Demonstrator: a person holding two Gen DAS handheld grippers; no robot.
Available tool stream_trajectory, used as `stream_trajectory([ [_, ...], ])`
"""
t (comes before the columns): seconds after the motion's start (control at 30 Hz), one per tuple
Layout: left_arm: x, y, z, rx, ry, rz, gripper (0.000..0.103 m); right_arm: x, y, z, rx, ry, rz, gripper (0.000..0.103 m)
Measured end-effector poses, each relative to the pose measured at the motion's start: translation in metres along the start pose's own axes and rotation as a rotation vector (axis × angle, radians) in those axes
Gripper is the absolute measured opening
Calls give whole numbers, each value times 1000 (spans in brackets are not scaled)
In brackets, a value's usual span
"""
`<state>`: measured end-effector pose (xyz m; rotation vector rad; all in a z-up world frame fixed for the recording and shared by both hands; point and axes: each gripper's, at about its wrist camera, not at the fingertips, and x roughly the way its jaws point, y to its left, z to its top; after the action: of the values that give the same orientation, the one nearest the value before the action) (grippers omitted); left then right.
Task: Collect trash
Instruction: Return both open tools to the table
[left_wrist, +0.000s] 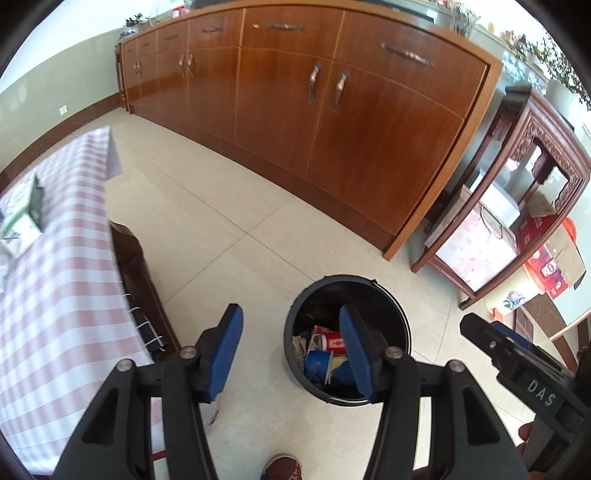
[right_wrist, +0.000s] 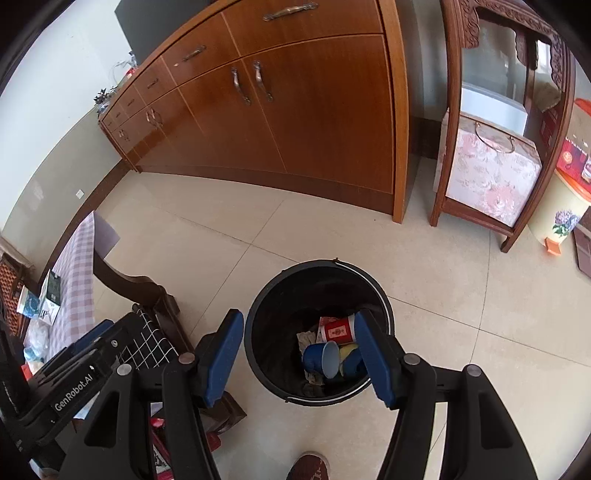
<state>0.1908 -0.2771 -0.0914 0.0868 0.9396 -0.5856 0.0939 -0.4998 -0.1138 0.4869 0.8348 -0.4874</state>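
With both the left gripper (left_wrist: 291, 349) and right gripper (right_wrist: 299, 354) jaws released and empty above the black bin (right_wrist: 258, 332) holding paper cups (right_wrist: 338, 329), swing back to the checked tabletop (left_wrist: 66, 280) for remaining trash.

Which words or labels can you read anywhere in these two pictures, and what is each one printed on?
"DAS": white letters on the right gripper body, seen in the left wrist view.
"GenRobot.AI": white label on the left gripper body, seen in the right wrist view.
Red cup in the black bin: print too small to read.
Orange box at the right edge: print too blurred to read.
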Motion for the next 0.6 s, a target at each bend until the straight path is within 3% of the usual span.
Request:
stream_trajectory([
  [0.4, -85, 75, -18, -124, -125, 125, 64, -58, 99, -22, -178, -79, 120, 72],
  [0.6, -119, 138, -39, -222, -170, 233, 67, -69, 167, -40, -294, -90, 221, 73],
])
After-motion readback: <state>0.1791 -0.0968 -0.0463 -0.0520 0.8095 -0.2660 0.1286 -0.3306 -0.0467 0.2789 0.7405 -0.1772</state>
